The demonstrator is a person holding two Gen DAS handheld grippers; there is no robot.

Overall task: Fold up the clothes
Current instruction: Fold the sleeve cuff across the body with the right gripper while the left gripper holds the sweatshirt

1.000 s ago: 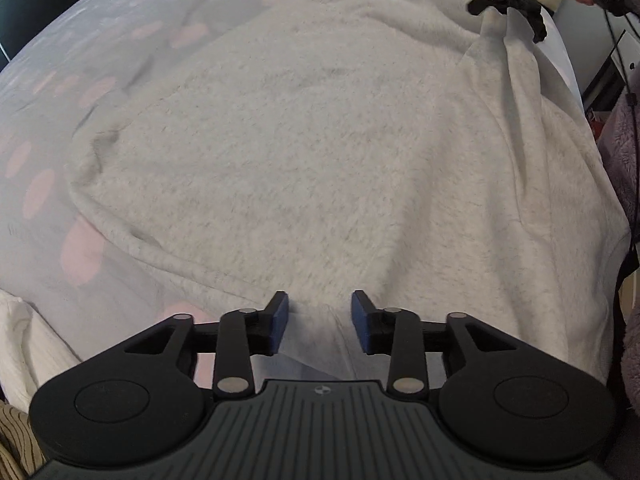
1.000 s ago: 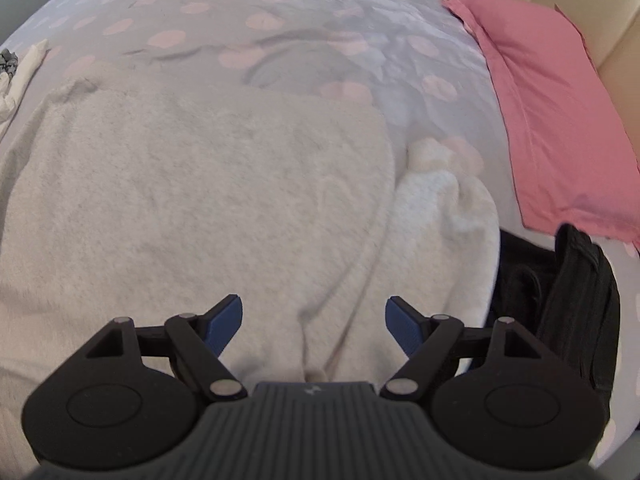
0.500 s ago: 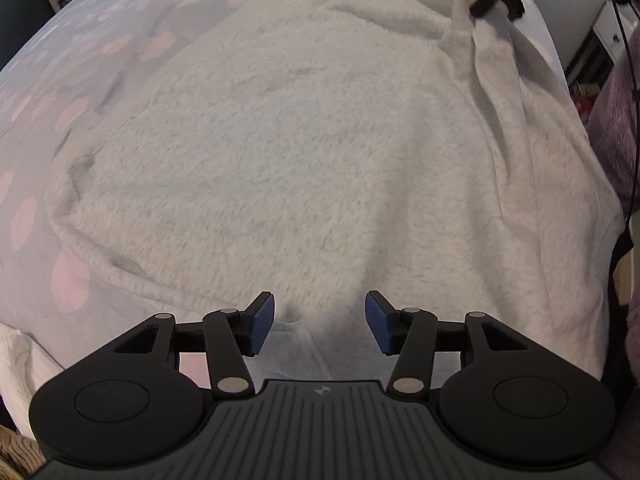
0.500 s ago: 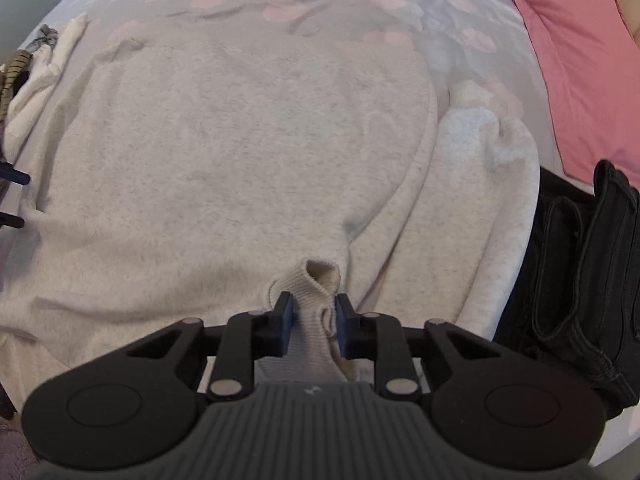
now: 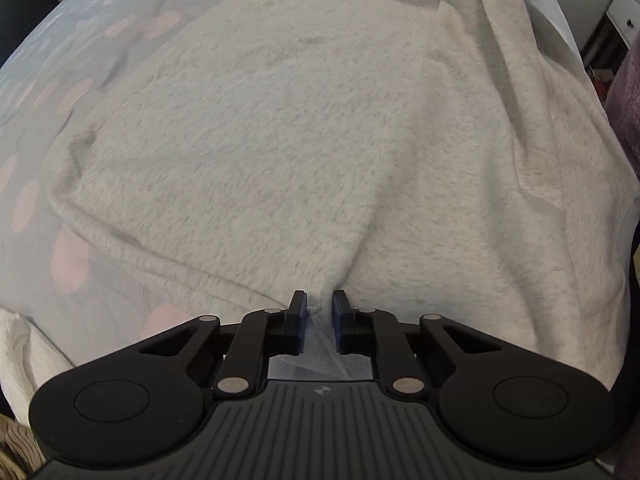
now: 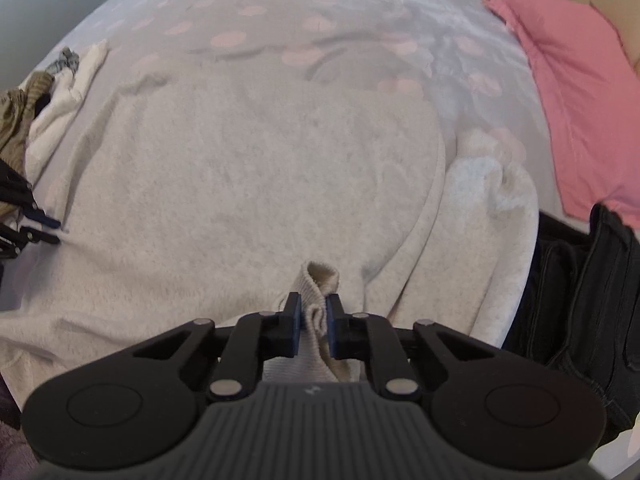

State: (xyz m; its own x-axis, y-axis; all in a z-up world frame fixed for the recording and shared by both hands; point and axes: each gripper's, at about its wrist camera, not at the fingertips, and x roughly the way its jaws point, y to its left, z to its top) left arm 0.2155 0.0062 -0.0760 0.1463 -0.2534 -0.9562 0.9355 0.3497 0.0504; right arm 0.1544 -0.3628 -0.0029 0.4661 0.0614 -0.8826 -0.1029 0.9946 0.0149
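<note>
The fleece (image 5: 304, 128) lies spread flat on the spotted sheet (image 5: 72, 52), filling the ground ahead of both tools; each gripper has a pinch of its near edge. The left gripper (image 5: 319, 312) is narrow and closing, with a thin tuck of the fleece's hem gathered between its pads; ahead of it the cloth runs out smooth, and creases radiate from the pinch. The right gripper (image 6: 313, 314) is likewise narrow and closing on the ribbed cuff (image 6: 318, 280), which stands up in a small loop just ahead of its tips; to its right lie a pale sleeve (image 6: 492, 200), a dark garment (image 6: 580, 280) and, beyond, a pink pillow (image 6: 580, 92); to its left the other tool's tips (image 6: 44, 228) show at the cloth's edge.

The step in hand looks like securing both grips before a lift and fold; to do it well, let both pinches seat fully before raising, since the left one holds little cloth and could slip; raise both hands together and level so the edge stays taut between them; carry it forward over the body and lay it down evenly, matching edge to edge; keep clear of the sleeve on the right so it does not drag along.
</note>
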